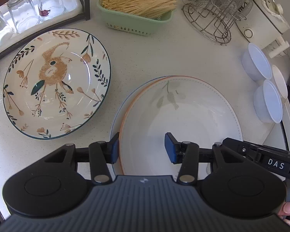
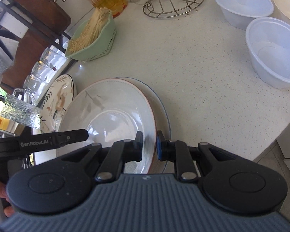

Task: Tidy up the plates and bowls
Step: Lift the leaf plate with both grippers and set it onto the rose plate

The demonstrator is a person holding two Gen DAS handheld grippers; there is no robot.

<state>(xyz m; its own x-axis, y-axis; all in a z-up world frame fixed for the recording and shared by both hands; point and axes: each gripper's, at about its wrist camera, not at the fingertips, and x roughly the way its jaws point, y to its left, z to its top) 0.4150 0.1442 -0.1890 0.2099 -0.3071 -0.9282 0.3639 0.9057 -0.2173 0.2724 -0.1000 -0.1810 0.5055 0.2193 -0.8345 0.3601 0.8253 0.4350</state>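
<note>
A white plate with an orange rim (image 1: 183, 119) lies on a blue-rimmed plate (image 1: 116, 119) on the counter. My left gripper (image 1: 141, 147) is open, its jaws standing either side of the orange-rimmed plate's left edge. My right gripper (image 2: 148, 146) is shut on the near right rim of the orange-rimmed plate (image 2: 110, 112), which rests on the blue-rimmed plate (image 2: 162, 112). A rabbit-pattern plate (image 1: 56, 83) lies to the left. Two translucent bowls (image 2: 276, 52) (image 2: 243, 5) and a white bowl (image 2: 288, 7) stand at the right.
A green basket of enoki mushrooms (image 1: 137, 5) and a wire glass rack (image 1: 212, 13) stand at the back. Upturned glasses on a tray (image 1: 27, 9) stand at the back left. A white kettle (image 1: 264, 19) is far right. The counter edge (image 2: 270, 147) runs at right.
</note>
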